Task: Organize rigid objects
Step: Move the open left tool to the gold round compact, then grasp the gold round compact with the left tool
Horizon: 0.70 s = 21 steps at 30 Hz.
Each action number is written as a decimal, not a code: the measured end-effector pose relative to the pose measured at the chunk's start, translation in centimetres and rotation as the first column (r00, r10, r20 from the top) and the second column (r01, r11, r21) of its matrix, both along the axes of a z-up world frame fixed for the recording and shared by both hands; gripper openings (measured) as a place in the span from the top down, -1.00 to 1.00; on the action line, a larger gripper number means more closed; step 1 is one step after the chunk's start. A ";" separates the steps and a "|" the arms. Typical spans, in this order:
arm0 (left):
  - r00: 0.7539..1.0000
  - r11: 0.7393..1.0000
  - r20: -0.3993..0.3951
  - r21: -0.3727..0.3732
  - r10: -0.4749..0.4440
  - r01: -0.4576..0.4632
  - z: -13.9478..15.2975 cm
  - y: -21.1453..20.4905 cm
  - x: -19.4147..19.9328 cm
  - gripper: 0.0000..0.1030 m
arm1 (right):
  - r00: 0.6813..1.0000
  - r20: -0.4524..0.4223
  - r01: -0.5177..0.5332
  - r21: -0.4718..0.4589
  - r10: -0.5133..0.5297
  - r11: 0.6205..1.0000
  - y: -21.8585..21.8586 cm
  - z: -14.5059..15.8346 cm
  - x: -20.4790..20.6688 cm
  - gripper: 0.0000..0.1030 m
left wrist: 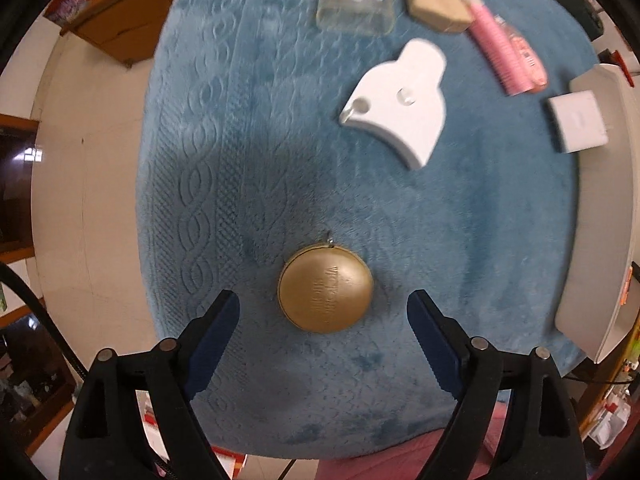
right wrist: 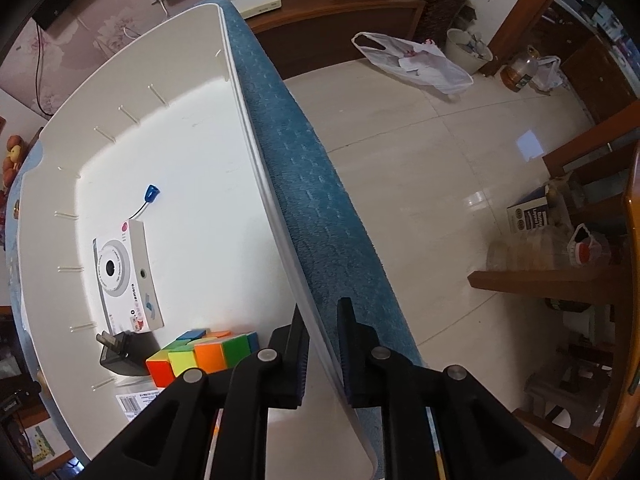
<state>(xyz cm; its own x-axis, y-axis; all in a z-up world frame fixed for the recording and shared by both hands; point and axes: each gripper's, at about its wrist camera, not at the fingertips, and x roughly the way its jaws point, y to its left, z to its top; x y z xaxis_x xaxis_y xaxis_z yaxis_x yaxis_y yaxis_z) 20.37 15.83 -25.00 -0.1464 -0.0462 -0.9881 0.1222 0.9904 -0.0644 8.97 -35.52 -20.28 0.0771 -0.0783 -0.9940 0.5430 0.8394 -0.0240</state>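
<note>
In the left wrist view the far items blur at the top edge; the left gripper (left wrist: 323, 312) hangs with jaws spread wide around a round gold case (left wrist: 326, 289) — embossed lettering unreadable — on the blue-covered bench (left wrist: 248, 160). In the right wrist view the right gripper (right wrist: 322, 350) has its jaws closed on the rim of the white bin (right wrist: 256, 168), which holds a toy camera box (right wrist: 127, 276), a puzzle cube (right wrist: 200, 354) and a black plug adapter (right wrist: 120, 354) — all partly cut off by the gripper.

soft indoor light, floor glare (right wrist: 528, 142), motion-blurred far objects, fisheye-warped dark corners

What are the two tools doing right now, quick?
Left tool: open, holding nothing, fingers either side of the gold round case.
Right tool: closed on the rim of the white bin.
</note>
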 end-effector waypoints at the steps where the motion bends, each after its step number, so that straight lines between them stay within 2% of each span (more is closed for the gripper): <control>1: 1.000 1.000 -0.012 -0.001 0.004 -0.004 -0.3 0.2 0.0 -0.70 | 1.000 -0.002 0.002 -0.003 -0.002 1.000 0.0 0.0 0.0 0.72; 12: 0.997 1.000 -0.071 0.018 0.011 -0.009 -3.5 1.3 -0.1 -0.70 | 1.000 -0.014 0.014 -0.021 -0.014 1.000 0.4 -0.1 0.3 0.69; 21: 0.998 0.999 -0.062 0.034 -0.005 0.007 -4.3 0.4 0.4 -0.69 | 1.000 -0.019 0.015 -0.028 -0.016 0.999 0.4 -0.2 0.5 0.68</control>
